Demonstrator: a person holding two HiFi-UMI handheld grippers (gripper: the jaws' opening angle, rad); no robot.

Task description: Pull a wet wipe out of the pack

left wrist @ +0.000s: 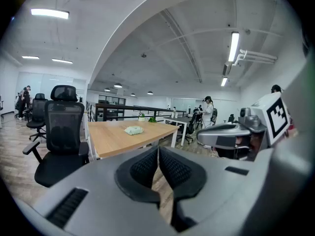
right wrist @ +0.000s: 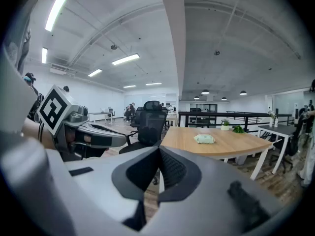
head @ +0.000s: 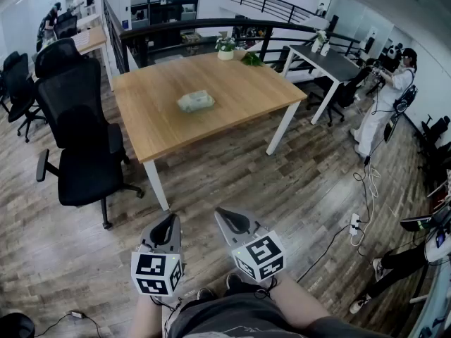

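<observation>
A pale green wet wipe pack (head: 195, 101) lies flat near the middle of a wooden table (head: 239, 90) some way ahead of me. It shows small in the left gripper view (left wrist: 133, 130) and in the right gripper view (right wrist: 204, 139). My left gripper (head: 169, 223) is held low over the floor, well short of the table, its jaws shut with nothing between them. My right gripper (head: 225, 217) is beside it, jaws also shut and empty. Both point toward the table.
A black office chair (head: 81, 143) stands at the table's left. A small potted plant (head: 226, 48) sits at the table's far edge. A person in white (head: 384, 104) stands at the right near a dark desk (head: 328, 62). Cables and a power strip (head: 356, 224) lie on the wooden floor.
</observation>
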